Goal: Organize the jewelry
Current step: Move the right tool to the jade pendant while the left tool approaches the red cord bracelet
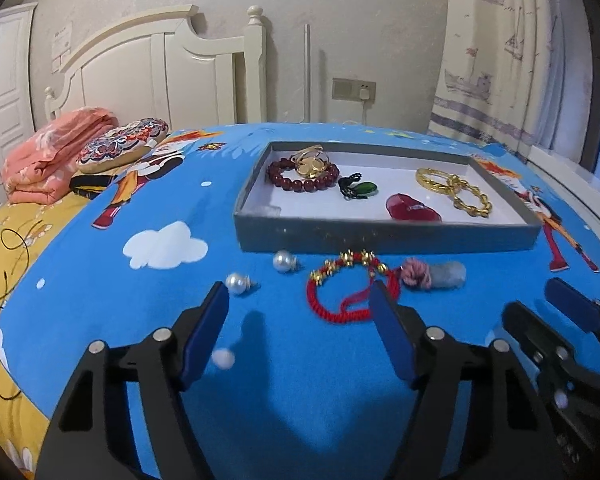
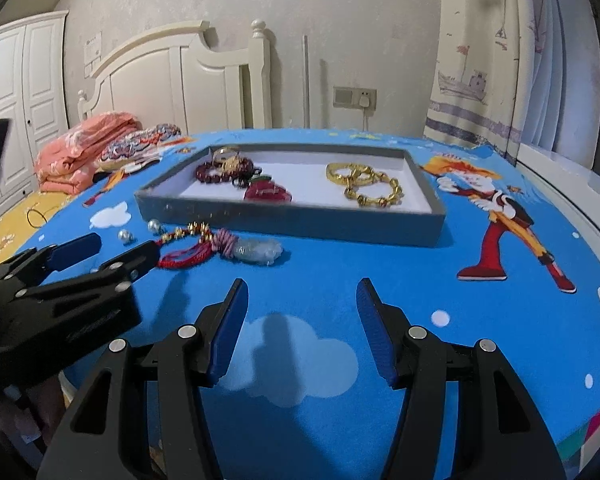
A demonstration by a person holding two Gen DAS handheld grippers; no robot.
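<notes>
Bedspread (image 1: 300, 360) holds red bracelet (image 1: 340, 292) beside left claw (image 1: 300, 300).

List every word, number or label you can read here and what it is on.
No text can be read.
Wall notice beside the headboard: print too small and blurred.
Red item in the tray: pale mark, unreadable.
Bedsheet and curtain: pictures only, no words.

A folded pink quilt (image 1: 56, 156) lies beside a patterned cushion (image 1: 124, 144).
</notes>
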